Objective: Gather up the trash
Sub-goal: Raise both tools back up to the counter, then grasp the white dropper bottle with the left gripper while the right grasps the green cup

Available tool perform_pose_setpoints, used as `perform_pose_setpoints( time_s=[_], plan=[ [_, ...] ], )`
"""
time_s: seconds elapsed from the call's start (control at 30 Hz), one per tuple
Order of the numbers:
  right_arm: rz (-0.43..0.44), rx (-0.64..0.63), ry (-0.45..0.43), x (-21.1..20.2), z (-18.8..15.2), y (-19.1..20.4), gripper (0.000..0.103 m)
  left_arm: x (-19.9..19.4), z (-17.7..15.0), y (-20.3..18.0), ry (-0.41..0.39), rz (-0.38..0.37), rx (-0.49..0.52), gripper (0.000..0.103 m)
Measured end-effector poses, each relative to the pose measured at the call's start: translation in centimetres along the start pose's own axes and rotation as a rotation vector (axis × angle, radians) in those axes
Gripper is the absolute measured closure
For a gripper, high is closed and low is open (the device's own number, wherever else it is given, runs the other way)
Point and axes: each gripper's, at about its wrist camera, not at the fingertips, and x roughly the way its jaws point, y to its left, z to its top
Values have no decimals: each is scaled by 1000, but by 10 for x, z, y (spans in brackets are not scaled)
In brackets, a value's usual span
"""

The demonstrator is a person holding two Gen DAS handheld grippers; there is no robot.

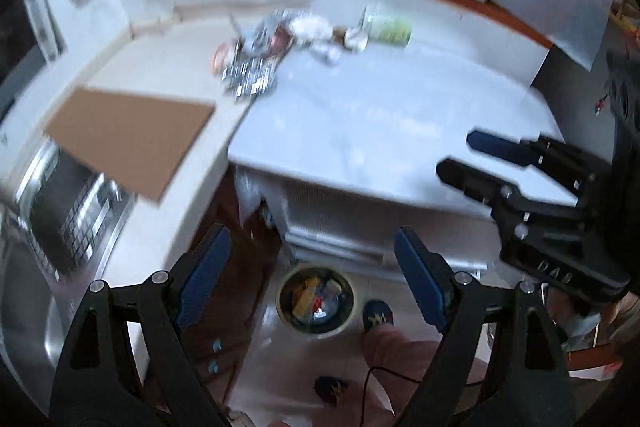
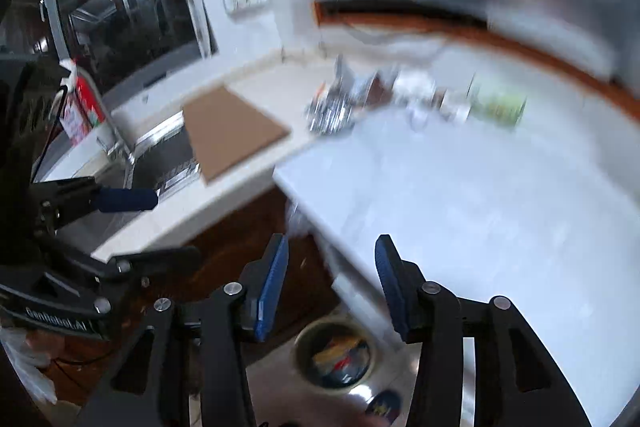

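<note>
- The left gripper (image 1: 312, 275) hangs above the floor in front of the counter, its blue-padded fingers (image 1: 204, 275) spread wide apart with nothing between them.
- The right gripper (image 2: 330, 287) also has its fingers apart, holding nothing; it sits over the near edge of the white table top (image 2: 480, 211).
- In the left wrist view the right gripper (image 1: 456, 155) shows at the right, over the white table top (image 1: 380, 115).
- The trash lies in a blurred heap at the far side, where the table top meets the pale counter (image 1: 160, 75): a crumpled foil wrapper (image 1: 250, 75), white crumpled paper (image 1: 316, 31) and a green-labelled can (image 1: 390, 31) lying on its side.
- The same can (image 2: 498, 105) and foil wrapper (image 2: 332, 111) appear in the right wrist view, well apart from both grippers.
- A round waste bin (image 1: 316, 301) stands on the floor below the table edge, already holding colourful scraps; it sits between the left gripper's fingers in that view.
- A flat brown cardboard sheet (image 1: 128, 131) lies on the counter, partly overhanging the steel sink (image 1: 72, 211).
- A red spray bottle (image 2: 82, 105) stands by the dark window.
</note>
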Motion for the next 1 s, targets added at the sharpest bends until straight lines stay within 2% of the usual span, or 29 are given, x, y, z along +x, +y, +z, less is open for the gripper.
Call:
perform_pose_setpoints(
  time_s=[0.2, 0.3, 0.43, 0.53, 0.63, 0.8, 1.0],
  plan=[
    [-46, -87, -49, 2, 80, -56, 48, 11, 70, -18, -42, 9, 24, 21],
    [-58, -123, -37, 26, 116, -97, 48, 34, 109, -25, -41, 13, 15, 21],
    [-69, -152, 23, 80, 157, -160, 48, 72, 159, -33, -42, 36, 17, 21],
    [-93, -185, 76, 123, 174, -197, 48, 109, 187, -33, -27, 48, -12, 21],
    [-109, -201, 131, 164, 182, -229, 48, 150, 214, -29, -13, 102, -53, 21],
    [-149, -247, 204, 227, 183, -261, 48, 209, 238, -24, 20, 152, -79, 21],
    [-182, -287, 245, 280, 178, -274, 49, 270, 252, -15, 99, 119, -156, 22]
  ],
)
